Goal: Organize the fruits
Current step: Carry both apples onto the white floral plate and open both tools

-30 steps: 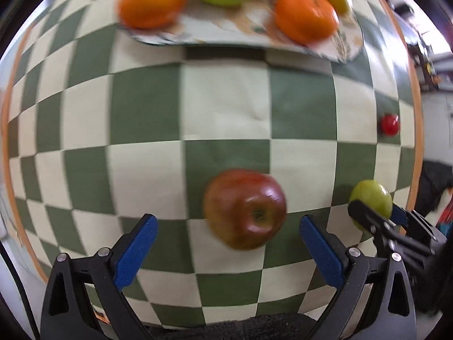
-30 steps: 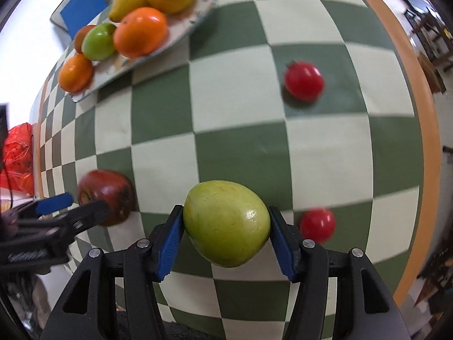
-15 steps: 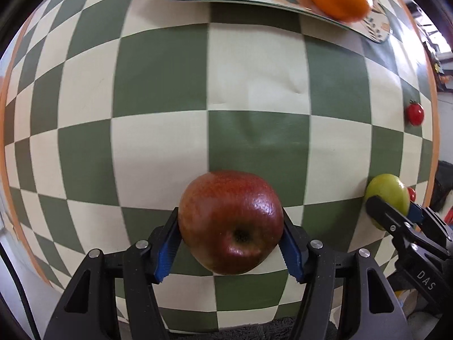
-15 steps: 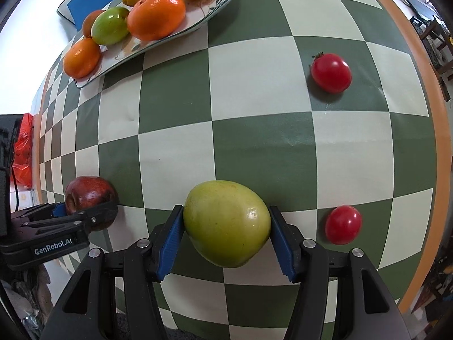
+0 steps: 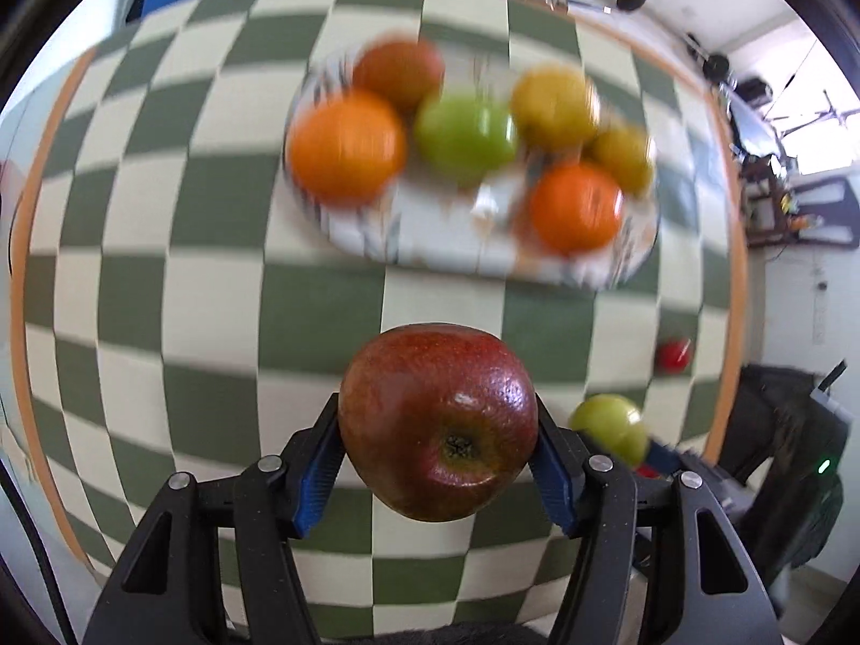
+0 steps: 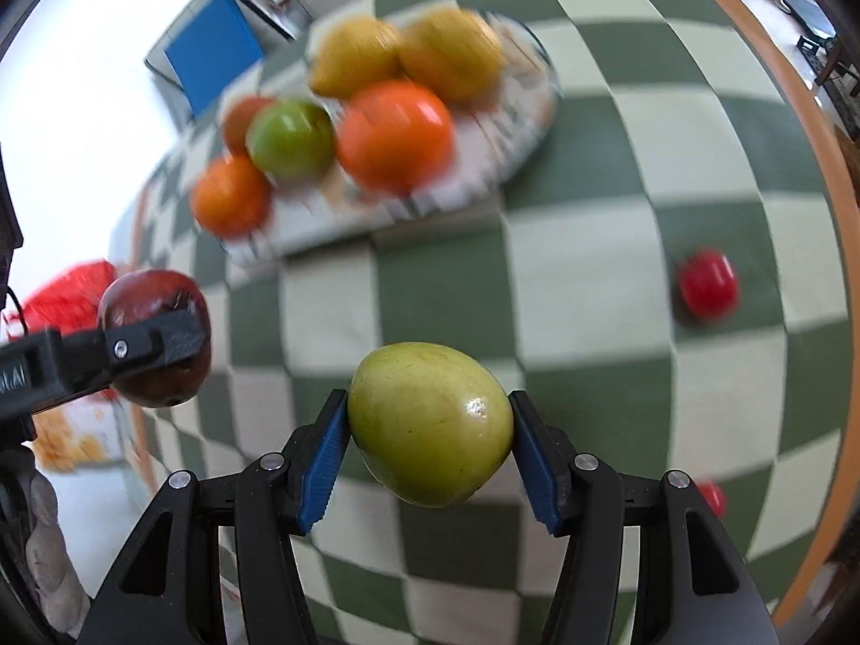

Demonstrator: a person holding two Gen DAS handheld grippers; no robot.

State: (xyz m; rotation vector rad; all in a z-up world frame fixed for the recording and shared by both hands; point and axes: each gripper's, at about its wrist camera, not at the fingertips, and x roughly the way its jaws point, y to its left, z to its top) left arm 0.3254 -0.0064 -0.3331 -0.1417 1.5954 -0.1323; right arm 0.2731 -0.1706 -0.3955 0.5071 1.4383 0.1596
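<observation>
Left hand-held gripper [image 5: 438, 462] clamps red apple [image 5: 438, 422]; right [image 6: 430, 454] green apple [image 6: 430, 422].

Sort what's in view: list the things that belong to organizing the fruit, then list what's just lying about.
Part of the job:
- red apple, gripped in the left claw
- green apple, gripped in the right claw
- plate holding oranges, lemons and apples
- two small red tomatoes loose on the tablecloth

Just lying about:
- blue chair beyond the table
- red bag off the table's edge
</observation>
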